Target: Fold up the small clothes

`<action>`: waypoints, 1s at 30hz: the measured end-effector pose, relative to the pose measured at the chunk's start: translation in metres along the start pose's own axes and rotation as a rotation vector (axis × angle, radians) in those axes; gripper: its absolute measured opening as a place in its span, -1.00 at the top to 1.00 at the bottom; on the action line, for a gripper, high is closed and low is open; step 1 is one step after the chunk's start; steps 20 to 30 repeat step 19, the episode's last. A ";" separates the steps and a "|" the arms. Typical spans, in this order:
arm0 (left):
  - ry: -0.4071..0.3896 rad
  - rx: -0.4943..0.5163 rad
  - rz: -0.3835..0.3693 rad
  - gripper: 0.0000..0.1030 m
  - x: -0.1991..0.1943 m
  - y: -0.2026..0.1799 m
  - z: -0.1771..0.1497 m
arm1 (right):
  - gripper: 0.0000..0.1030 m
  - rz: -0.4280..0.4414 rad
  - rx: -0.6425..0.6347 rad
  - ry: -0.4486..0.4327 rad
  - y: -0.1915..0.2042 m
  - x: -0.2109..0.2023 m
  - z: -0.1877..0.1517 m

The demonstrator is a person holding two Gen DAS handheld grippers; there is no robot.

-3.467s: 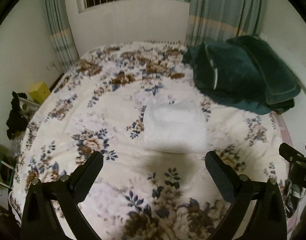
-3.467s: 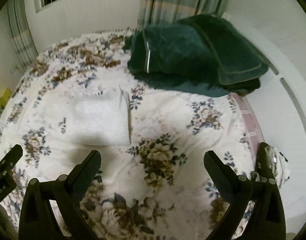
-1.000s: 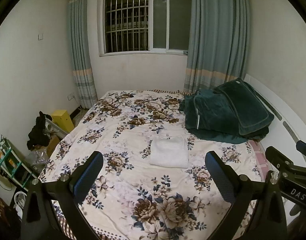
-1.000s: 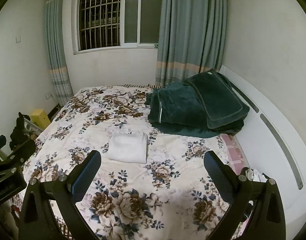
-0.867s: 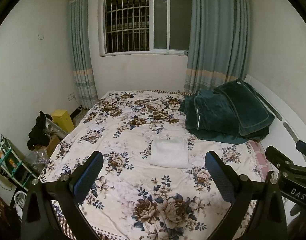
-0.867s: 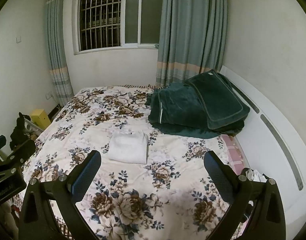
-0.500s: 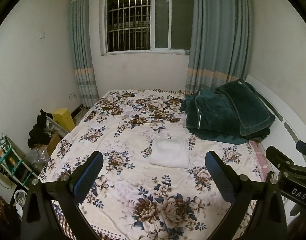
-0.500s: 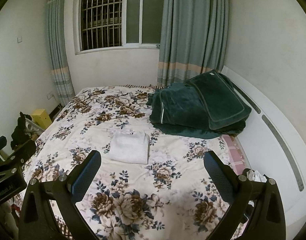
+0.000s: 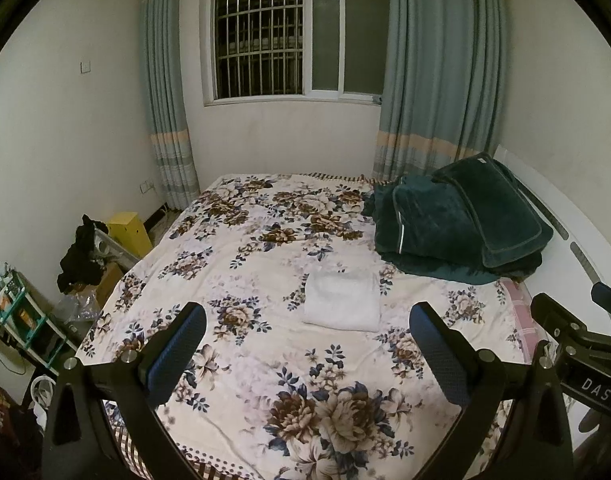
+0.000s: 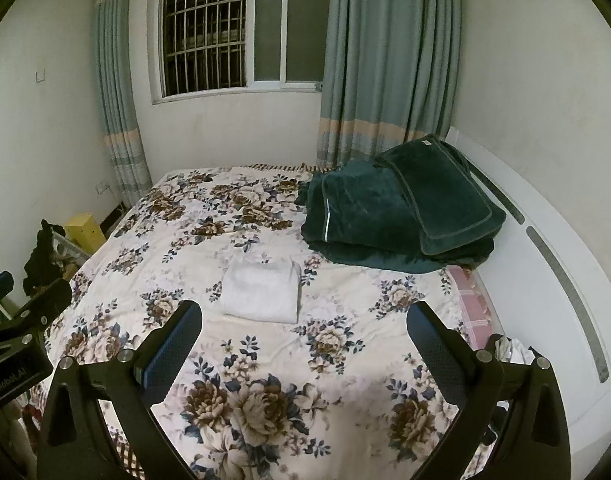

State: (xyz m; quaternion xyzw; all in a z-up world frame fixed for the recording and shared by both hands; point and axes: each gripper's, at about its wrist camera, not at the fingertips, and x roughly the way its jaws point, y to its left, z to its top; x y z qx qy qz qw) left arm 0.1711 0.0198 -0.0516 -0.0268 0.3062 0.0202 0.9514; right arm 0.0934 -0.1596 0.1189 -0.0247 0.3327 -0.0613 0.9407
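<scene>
A white garment (image 9: 342,299) lies folded into a neat rectangle in the middle of the floral bedspread (image 9: 265,240); it also shows in the right wrist view (image 10: 260,290). My left gripper (image 9: 305,320) is open and empty, held well back above the foot of the bed. My right gripper (image 10: 303,318) is open and empty too, at the same distance. The right gripper's body shows at the right edge of the left wrist view (image 9: 577,344). The left gripper's body shows at the left edge of the right wrist view (image 10: 21,332).
A folded dark green blanket and pillow (image 9: 461,224) sit at the bed's far right by the white headboard (image 10: 545,264). A yellow box (image 9: 129,232), dark clothes (image 9: 81,260) and a shelf (image 9: 13,312) stand on the left. A barred window (image 9: 297,36) and curtains are behind.
Both grippers pulled far back and up from the bed since 3.5 s ago, so the whole room shows. Over the last second almost nothing moved. The folded garment lies where it was.
</scene>
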 end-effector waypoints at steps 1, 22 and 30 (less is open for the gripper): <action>0.000 -0.001 -0.001 -1.00 0.000 0.000 0.000 | -1.00 -0.001 0.000 0.000 0.000 0.000 -0.001; -0.010 -0.002 -0.001 -1.00 -0.003 0.001 0.000 | -1.00 -0.002 0.005 -0.001 0.000 -0.002 -0.005; -0.010 -0.002 -0.001 -1.00 -0.003 0.001 0.000 | -1.00 -0.002 0.005 -0.001 0.000 -0.002 -0.005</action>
